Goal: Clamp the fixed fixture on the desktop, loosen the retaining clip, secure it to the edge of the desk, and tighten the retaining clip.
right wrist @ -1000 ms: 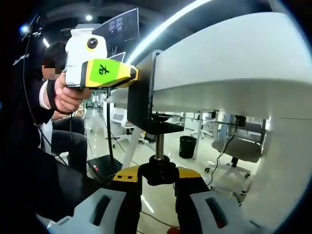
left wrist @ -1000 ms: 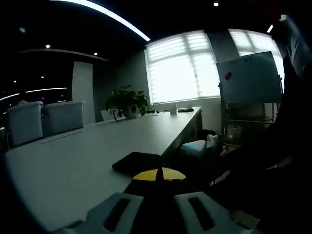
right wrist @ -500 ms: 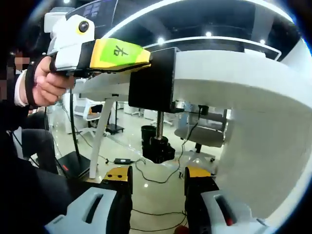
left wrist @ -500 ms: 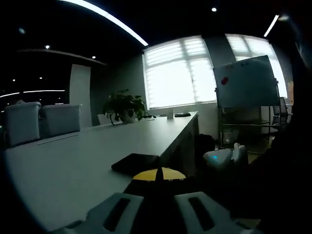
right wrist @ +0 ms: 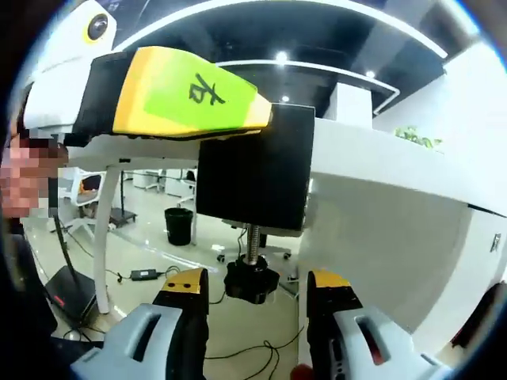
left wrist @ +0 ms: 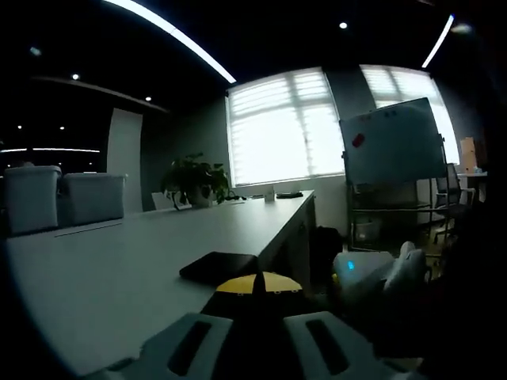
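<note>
In the centre of the right gripper view, the black metal C-shaped clamp fixture [right wrist: 255,168] sits hooked over the edge of the white desk [right wrist: 372,206], its flat upper plate on the desktop and its threaded steel screw [right wrist: 252,242] hanging down beneath. The left gripper [right wrist: 265,119], with its yellow body and green label, reaches in from the upper left of that frame and meets the fixture's top corner; by my reading it is pinning the fixture in place so the screw can be turned without the clamp slipping. Whether its jaws are actually closed on the plate I cannot tell, since the left gripper view is too dark at the bottom, where only the fixture's black plate [left wrist: 220,265] lies on the grey tabletop [left wrist: 119,261].

At the lower centre of the right gripper view, the right gripper [right wrist: 255,286] has its yellow-tipped jaws spread apart, one either side of the black round knob [right wrist: 250,283] on the screw's end, not yet gripping it. That placement suggests the tightening turn is next.
</note>
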Demonstrator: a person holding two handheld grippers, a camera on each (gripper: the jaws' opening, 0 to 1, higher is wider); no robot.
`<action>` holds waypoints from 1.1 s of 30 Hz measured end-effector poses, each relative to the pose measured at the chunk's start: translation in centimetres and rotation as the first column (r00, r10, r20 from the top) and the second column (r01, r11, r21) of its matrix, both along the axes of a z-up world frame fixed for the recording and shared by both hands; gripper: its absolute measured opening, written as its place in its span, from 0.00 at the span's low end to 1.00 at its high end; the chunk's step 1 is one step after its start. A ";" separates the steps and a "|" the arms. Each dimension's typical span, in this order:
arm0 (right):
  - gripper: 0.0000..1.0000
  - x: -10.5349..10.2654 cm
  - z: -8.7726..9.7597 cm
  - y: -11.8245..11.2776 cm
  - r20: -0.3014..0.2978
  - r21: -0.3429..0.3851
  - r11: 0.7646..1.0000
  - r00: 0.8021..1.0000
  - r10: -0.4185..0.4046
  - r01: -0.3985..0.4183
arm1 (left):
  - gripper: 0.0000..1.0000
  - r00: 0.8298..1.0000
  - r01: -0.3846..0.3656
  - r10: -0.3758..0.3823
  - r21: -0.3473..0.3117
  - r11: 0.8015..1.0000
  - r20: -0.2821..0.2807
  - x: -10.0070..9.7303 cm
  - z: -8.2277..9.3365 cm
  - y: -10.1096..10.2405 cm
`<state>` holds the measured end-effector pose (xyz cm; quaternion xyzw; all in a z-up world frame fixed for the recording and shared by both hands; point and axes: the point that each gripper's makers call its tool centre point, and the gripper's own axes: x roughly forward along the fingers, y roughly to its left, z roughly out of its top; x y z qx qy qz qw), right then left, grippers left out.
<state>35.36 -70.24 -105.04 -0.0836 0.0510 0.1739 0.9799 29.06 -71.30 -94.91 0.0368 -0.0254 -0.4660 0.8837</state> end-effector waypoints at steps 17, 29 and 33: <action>0.26 0.5 -0.4 0.4 -0.001 -0.054 0.999 1.000 0.005 -0.005 | 0.01 1.000 -0.008 0.008 -0.004 1.000 0.005 0.1 0.1 0.1; 0.25 -0.2 -0.4 1.7 -0.033 -0.042 0.917 0.918 0.395 -0.397 | 0.01 0.999 -0.044 0.043 0.031 0.999 0.010 0.5 0.0 -0.1; 0.25 -0.1 -0.4 2.2 -0.022 -0.017 0.847 0.847 0.531 -0.532 | 0.01 0.998 -0.063 0.063 0.045 0.997 0.005 0.7 -0.1 -0.3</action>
